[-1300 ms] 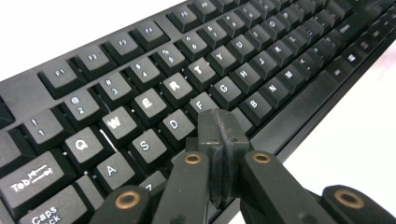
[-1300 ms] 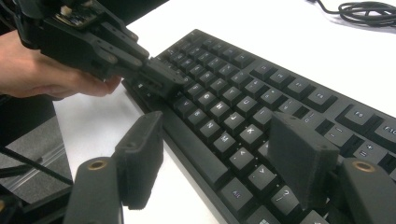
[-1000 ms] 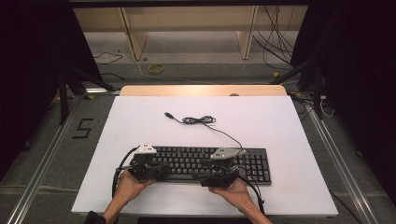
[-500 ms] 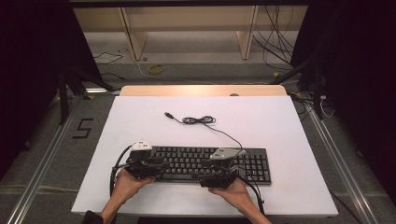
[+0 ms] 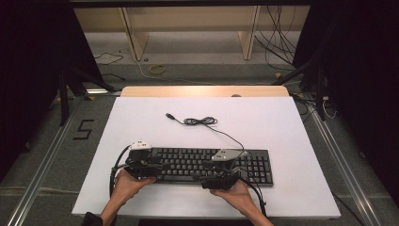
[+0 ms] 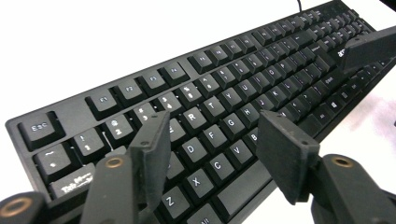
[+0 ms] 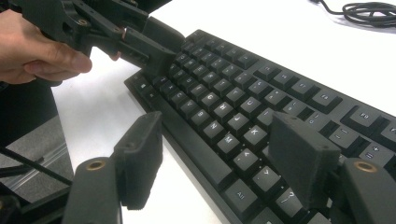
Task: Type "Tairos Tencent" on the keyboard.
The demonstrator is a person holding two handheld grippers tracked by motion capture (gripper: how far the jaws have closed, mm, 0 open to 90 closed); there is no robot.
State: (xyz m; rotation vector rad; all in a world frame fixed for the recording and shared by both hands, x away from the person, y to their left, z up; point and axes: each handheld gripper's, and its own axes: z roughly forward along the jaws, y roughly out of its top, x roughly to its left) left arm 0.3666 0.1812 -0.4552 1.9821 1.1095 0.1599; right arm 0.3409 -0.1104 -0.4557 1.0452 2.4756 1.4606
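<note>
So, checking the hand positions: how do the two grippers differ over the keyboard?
The left gripper stands over the keyboard's letter end, near Esc; the right gripper stands farther along, straddling the front edge. The left carries a white top, the right a grey plate. Both are open, holding nothing.

One black keyboard (image 5: pixel 207 165) lies on one white table (image 5: pixel 282 127), with one coiled cable (image 5: pixel 200 121) trailing from it. Two grippers are present, the left gripper (image 5: pixel 149 165) and the right gripper (image 5: pixel 221 175), each carried by one hand, two hands counted.
</note>
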